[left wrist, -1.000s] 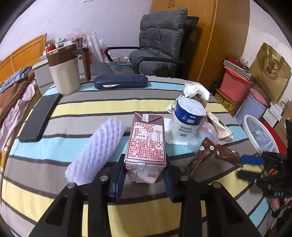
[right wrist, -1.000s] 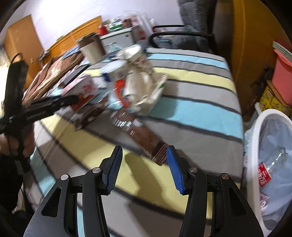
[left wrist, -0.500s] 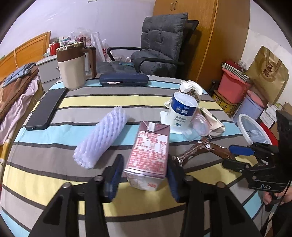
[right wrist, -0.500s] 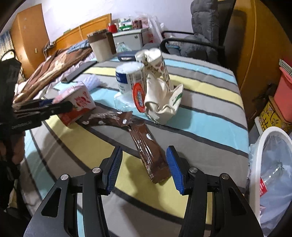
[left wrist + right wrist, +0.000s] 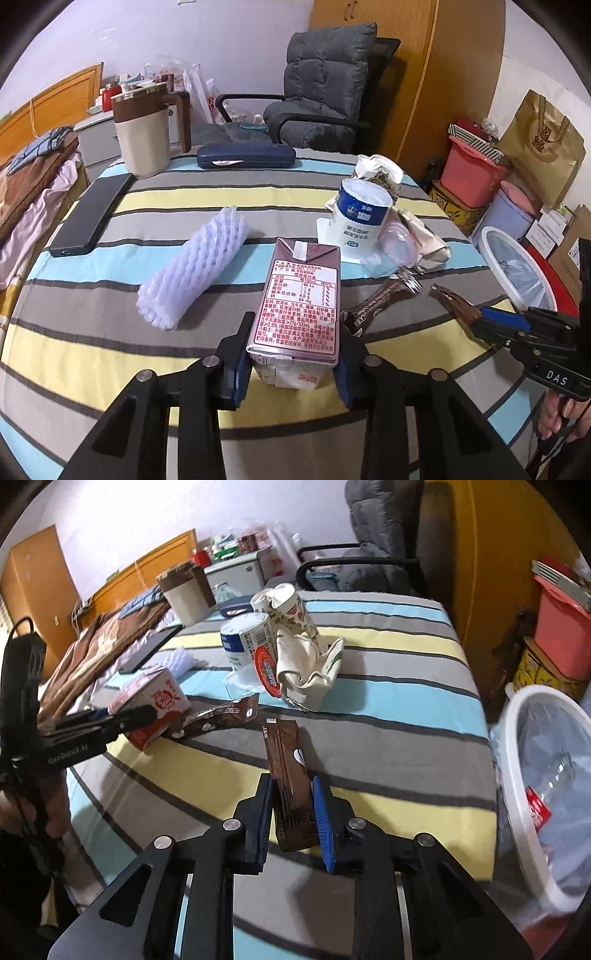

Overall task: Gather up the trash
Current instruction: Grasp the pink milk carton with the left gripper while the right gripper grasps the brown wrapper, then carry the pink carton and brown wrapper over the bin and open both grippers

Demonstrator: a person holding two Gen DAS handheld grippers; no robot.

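Observation:
A brown-and-white drink carton lies on the striped tablecloth, and my left gripper is closing with its pads pressed on the carton's near end. The same carton shows in the right wrist view. My right gripper is closing too, pads clamping the near end of a flat brown wrapper. A second brown wrapper lies between the two. A white foam net, a blue-and-white cup and crumpled paper cups sit further back.
A white bin with a plastic liner and a bottle inside stands off the table's right edge. A beige mug, a black phone and a dark blue case lie at the back. Behind the table is a grey chair.
My right gripper's jaws went from wide apart to closed on the brown wrapper's near end. My left gripper's view pulled back a little, with the carton still between its pads.

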